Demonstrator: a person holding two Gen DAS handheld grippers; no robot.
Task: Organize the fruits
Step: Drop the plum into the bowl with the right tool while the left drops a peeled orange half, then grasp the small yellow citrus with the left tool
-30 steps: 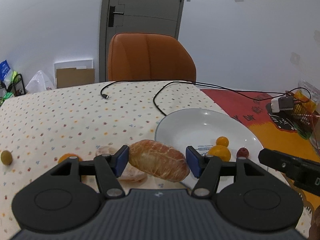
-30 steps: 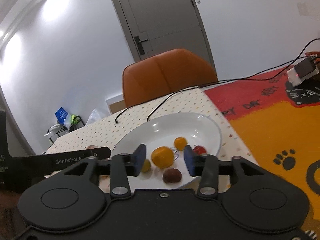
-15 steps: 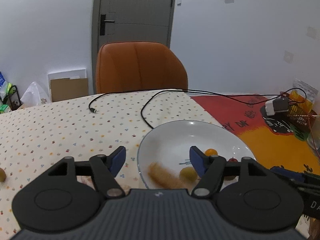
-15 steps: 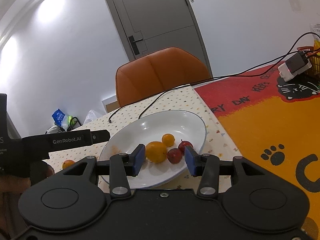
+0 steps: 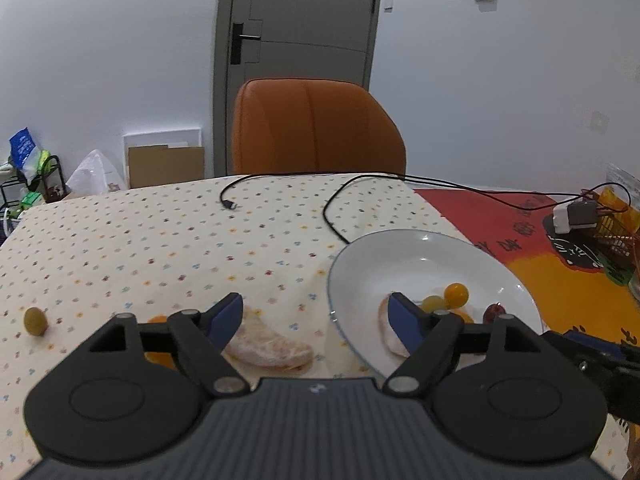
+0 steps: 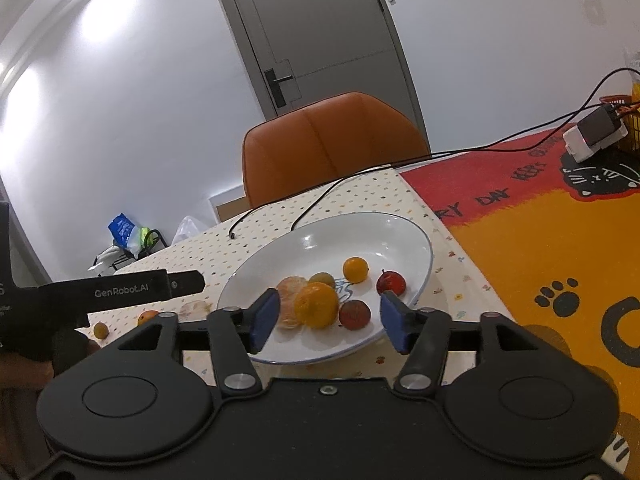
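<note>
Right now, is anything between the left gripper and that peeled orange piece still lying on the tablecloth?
Nothing visible. The left gripper is open and empty, and the peeled piece lies just ahead, beside its left finger, outside the plate.

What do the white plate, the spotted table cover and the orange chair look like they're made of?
The white plate looks like glazed ceramic: glossy, with bright light reflections and a thin blue rim line. The table cover seems a printed fabric or soft vinyl; it wrinkles beside the plate. The orange chair looks like smooth leather or faux leather, with stitched seams.
</note>
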